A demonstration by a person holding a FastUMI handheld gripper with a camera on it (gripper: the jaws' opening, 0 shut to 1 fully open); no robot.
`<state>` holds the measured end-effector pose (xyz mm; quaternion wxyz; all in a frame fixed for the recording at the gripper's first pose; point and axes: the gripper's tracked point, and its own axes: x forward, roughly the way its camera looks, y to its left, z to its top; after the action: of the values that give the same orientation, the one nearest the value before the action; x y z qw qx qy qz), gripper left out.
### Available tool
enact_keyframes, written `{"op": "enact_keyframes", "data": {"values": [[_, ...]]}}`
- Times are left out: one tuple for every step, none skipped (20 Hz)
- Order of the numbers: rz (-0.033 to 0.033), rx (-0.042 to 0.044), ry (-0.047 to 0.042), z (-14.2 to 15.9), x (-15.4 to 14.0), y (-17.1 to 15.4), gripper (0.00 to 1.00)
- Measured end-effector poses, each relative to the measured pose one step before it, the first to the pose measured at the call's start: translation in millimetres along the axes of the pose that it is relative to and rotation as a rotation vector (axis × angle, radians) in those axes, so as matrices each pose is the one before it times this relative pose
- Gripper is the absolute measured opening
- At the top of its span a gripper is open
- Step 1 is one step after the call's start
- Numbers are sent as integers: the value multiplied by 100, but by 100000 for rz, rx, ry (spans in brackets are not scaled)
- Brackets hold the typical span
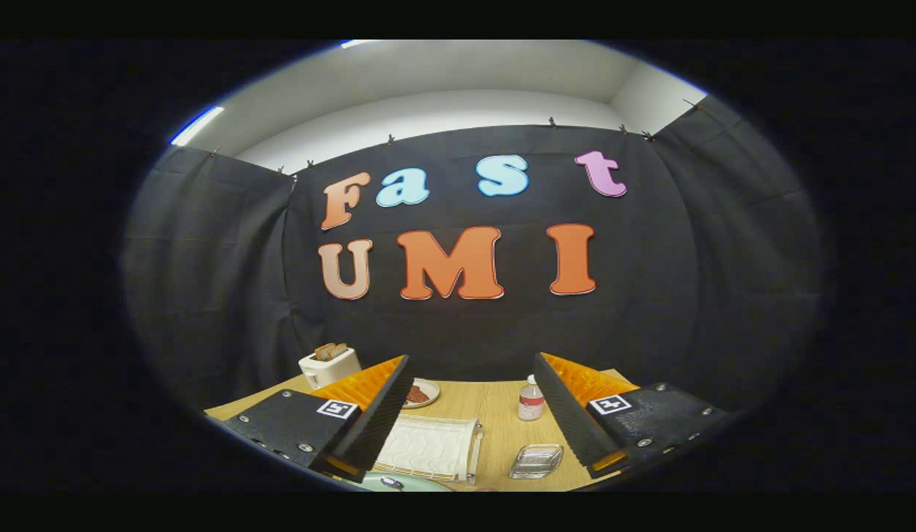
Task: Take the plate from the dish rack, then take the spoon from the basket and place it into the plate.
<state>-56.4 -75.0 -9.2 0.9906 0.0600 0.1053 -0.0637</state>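
Two fingers (473,414) stand wide apart at the bottom of the frame, gripping nothing, with the desk (495,410) showing in the gap between them. In that gap, low and left of centre, lies a white dish rack (432,447) flat on the wood. Just below it, at the very bottom edge, curves the rim of a pale green plate (406,484). To the right of the rack sits a small clear basket (536,461), close to the right finger; whether a spoon lies inside cannot be told. Higher up, near the desk's far edge, a small bottle (531,399) with a red label stands upright. Beside the left finger's tip a small dish (421,394) holds something dark. At lower left, beyond the left finger, a white toaster (329,366) carries toast in its slots.
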Motion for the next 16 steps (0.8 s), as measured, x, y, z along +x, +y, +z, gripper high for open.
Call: {"op": "enact_keyframes", "data": {"values": [[83, 222, -24, 77, 88, 80, 98], [-170, 108, -508, 174, 78, 233, 98], [-190, 66, -392, 178, 105, -1, 98], [-153, -111, -533, 24, 102, 77, 98], [-371, -250, -267, 130, 139, 25, 98], [104, -215, -138, 91, 13, 152, 98], [-560, -594, -573, 130, 36, 9, 98], [81, -529, -768, 211, 84, 117, 98], [-333, -898, -1067, 312, 38, 77, 98], [-252, -895, -1164, 275, 84, 10, 98], [-213, -953, -1795, 361, 23, 70, 98], [-490, -1025, -2334, 589, 80, 76, 98], [-144, -895, -2650, 607, 95, 87, 98], [-237, -970, -1912, 445, 70, 188, 98], [-467, -885, -993, 203, 123, 37, 98], [48, -986, -692, 67, -127, 57, 98]]}}
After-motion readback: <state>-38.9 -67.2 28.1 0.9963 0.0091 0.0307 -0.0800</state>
